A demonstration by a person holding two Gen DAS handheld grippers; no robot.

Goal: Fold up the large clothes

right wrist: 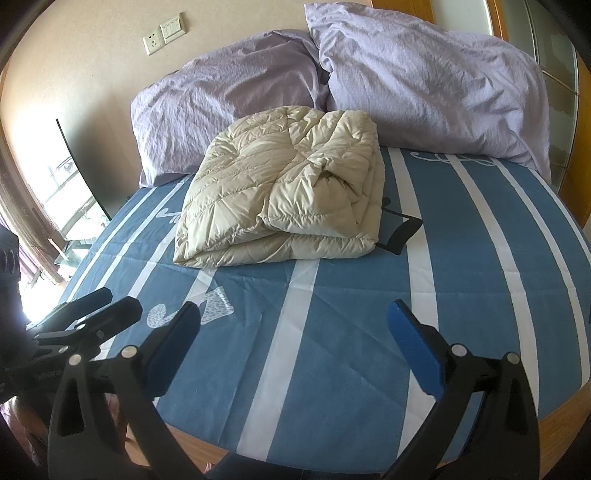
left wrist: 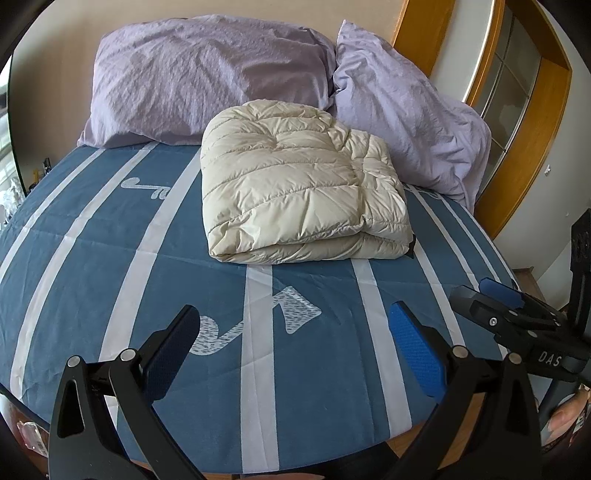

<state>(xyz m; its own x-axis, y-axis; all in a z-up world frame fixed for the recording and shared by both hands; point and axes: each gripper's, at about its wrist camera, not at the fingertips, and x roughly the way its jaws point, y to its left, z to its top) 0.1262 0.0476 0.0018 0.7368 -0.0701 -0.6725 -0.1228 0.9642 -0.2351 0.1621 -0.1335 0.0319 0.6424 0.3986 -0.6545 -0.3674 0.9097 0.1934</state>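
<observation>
A cream quilted puffer jacket [left wrist: 303, 188] lies folded into a thick bundle on the blue striped bed sheet [left wrist: 92, 236], just in front of the pillows. It also shows in the right wrist view [right wrist: 284, 195]. My left gripper [left wrist: 295, 332] is open and empty, held over the near edge of the bed, well short of the jacket. My right gripper [right wrist: 295, 328] is open and empty too, beside the left one. The right gripper also shows at the right edge of the left wrist view [left wrist: 491, 295], and the left gripper at the left edge of the right wrist view [right wrist: 110, 302].
Two lilac pillows [left wrist: 207, 77] [left wrist: 410, 114] lean against the wall at the head of the bed. A wooden-framed glass door [left wrist: 517, 92] stands to the right. A wall socket and switch [right wrist: 164, 33] are above the pillows. A window [right wrist: 55, 206] is at the left.
</observation>
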